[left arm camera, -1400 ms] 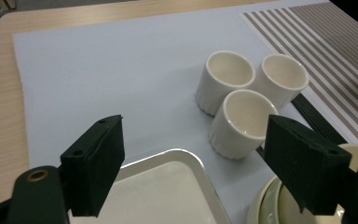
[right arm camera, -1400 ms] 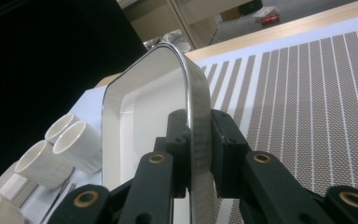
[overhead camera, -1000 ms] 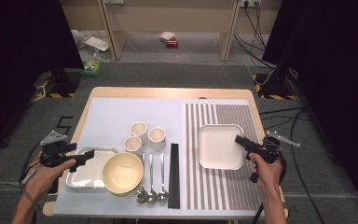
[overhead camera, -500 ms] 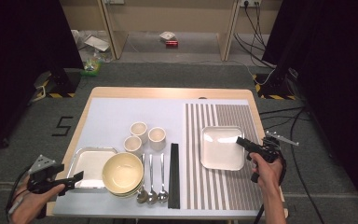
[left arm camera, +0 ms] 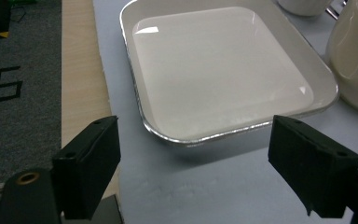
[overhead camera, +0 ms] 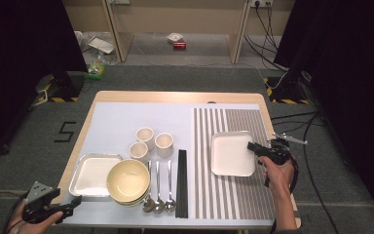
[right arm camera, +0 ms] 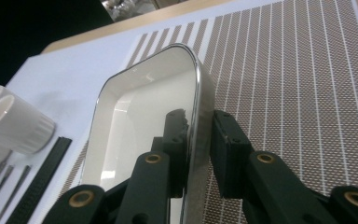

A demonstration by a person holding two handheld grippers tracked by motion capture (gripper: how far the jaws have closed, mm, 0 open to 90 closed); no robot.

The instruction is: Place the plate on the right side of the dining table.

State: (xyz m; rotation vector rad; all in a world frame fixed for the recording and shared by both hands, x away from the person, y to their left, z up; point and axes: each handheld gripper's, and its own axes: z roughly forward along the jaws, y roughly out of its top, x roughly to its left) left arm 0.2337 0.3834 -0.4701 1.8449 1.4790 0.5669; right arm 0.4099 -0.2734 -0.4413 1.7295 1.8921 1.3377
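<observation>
A white square plate (overhead camera: 231, 156) (right arm camera: 135, 107) lies on the striped placemat (overhead camera: 233, 197). My right gripper (overhead camera: 250, 145) (right arm camera: 200, 114) is closed on its right rim, one jaw inside the plate and one outside. A second pale square tray (overhead camera: 90, 173) (left arm camera: 214, 65) sits at the front left of the table. My left gripper (overhead camera: 75, 202) (left arm camera: 196, 126) hovers just in front of that tray's near edge, by the table's front left corner. Its jaws stand wide open and hold nothing.
A stack of cream bowls (overhead camera: 128, 180) (left arm camera: 354, 51) sits right of the left tray. Three white cups (overhead camera: 146, 134) stand behind it. Three spoons (overhead camera: 158, 190) and black chopsticks (overhead camera: 181, 183) lie in the middle. The wooden table edge (left arm camera: 81, 70) runs left of the tray.
My left gripper has drawn back from the left tray's side toward the table's front left corner and sunk lower. The right gripper has stayed on the plate's rim.
</observation>
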